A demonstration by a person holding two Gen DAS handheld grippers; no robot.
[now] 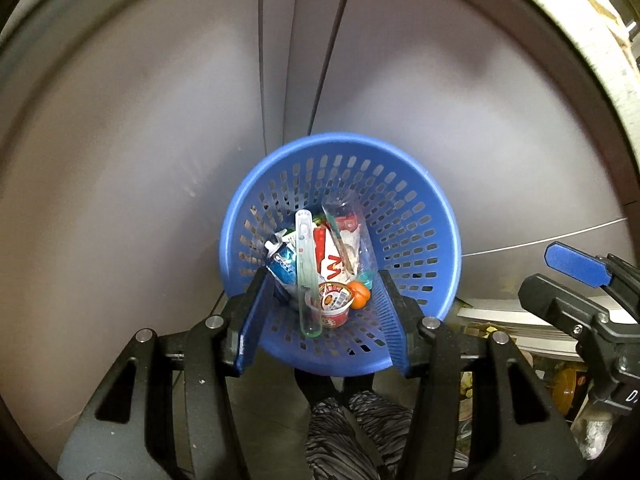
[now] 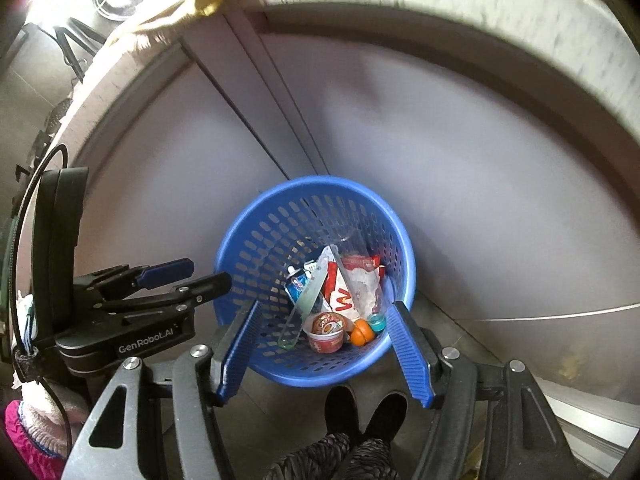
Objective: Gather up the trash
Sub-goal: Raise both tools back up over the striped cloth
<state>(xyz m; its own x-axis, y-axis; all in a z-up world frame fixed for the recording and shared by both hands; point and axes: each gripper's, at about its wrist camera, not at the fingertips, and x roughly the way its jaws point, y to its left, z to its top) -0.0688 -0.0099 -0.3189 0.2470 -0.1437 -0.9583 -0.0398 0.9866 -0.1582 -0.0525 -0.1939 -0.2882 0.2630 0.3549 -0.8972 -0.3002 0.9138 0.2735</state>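
Note:
A blue perforated basket (image 1: 404,208) stands on the floor against a grey cabinet; it also shows in the right wrist view (image 2: 272,232). Inside lie a clear plastic tube (image 1: 306,272), a blue toothpaste tube (image 1: 282,268), a red-white wrapper (image 1: 332,260), a clear bottle (image 1: 352,224), a red cup (image 1: 334,308) and an orange ball (image 1: 359,294). My left gripper (image 1: 322,284) hangs open and empty above the basket. My right gripper (image 2: 324,316) hangs open and empty above it too. The left gripper shows at the left of the right wrist view (image 2: 200,280).
Grey cabinet doors (image 1: 160,160) stand behind the basket. The person's dark shoes (image 2: 360,408) are just in front of it. A counter edge (image 2: 460,12) runs above. Stacked items (image 1: 520,332) sit on the floor to the right.

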